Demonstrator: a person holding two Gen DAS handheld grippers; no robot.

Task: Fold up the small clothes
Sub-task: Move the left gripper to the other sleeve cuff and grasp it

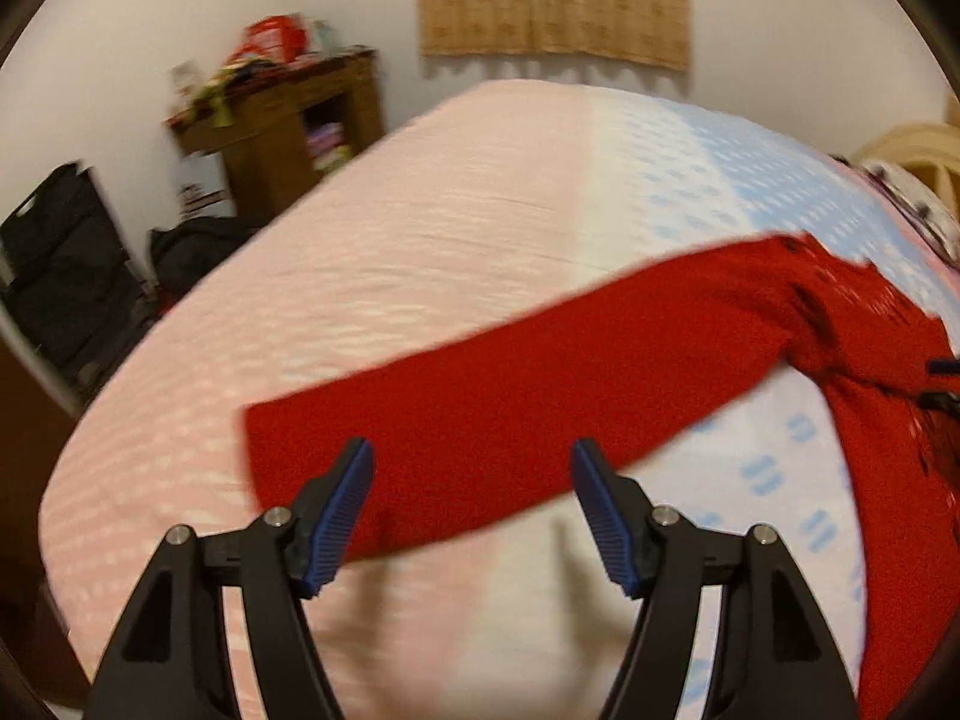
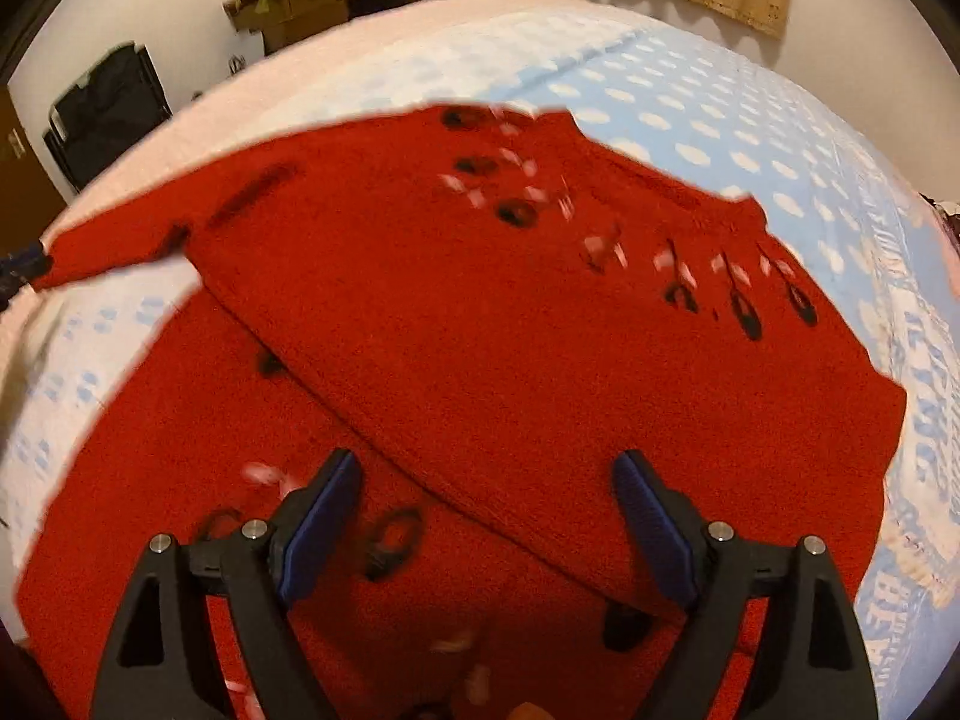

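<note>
Bedroom scene: a bed point(image 1: 420, 228) with a pink, white and blue patterned cover fills both views. Left to right in the left wrist view: black bags point(image 1: 66, 264) against the wall, a cluttered wooden cabinet point(image 1: 282, 120), a beige curtain point(image 1: 552, 0), then the red sweater point(image 2: 480, 312). One sleeve point(image 1: 480, 420) stretches leftward across the cover toward the pink side. The left tool point(image 1: 471, 468) hovers over the sleeve's cuff end, its jaws spread wide and gripping nothing. In the right wrist view the sweater's body lies flat on the blue side of the bed, one part folded diagonally over the rest, dark and pale motifs blurred. The right tool point(image 2: 486, 480) hovers above the folded edge, jaws likewise wide apart and empty.
</note>
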